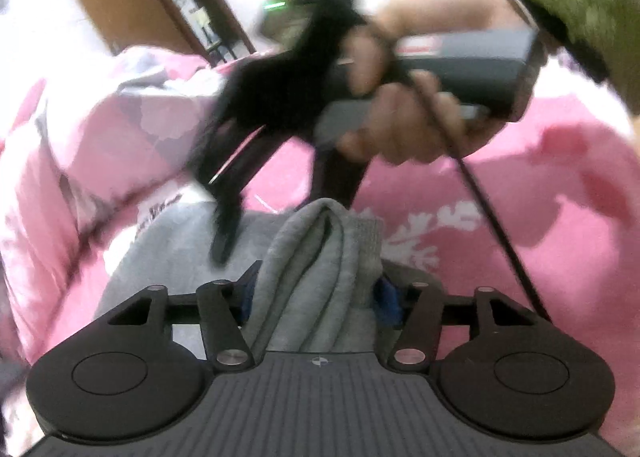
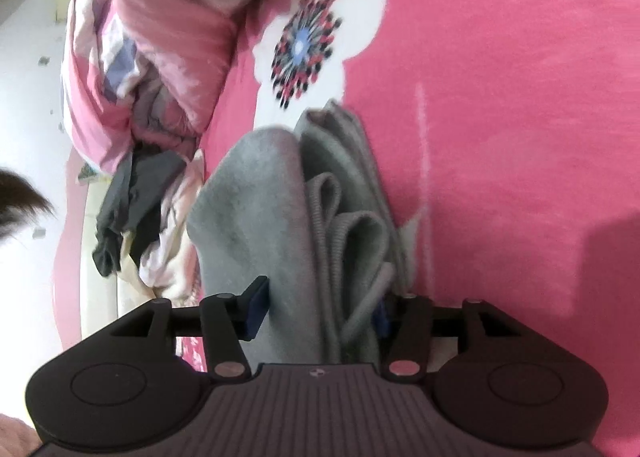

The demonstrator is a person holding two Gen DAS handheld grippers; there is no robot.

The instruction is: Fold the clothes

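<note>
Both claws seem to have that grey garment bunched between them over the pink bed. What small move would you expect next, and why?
Probably lowering the grey garment flat onto the pink bedsheet. It sits bunched in thick folds between the left gripper and right gripper, so neither fold edge looks tidy yet.

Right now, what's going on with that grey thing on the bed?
A person is folding a grey garment on a pink flowered bedsheet, with a hand-held gripper in each hand. The left gripper has bunched grey folds between its fingers, and the right gripper likewise straddles folded layers; whether either set of pads is pressing is unclear. From the left view, the other gripper is blurred just above the cloth. A crumpled pink quilt lies alongside.
</note>
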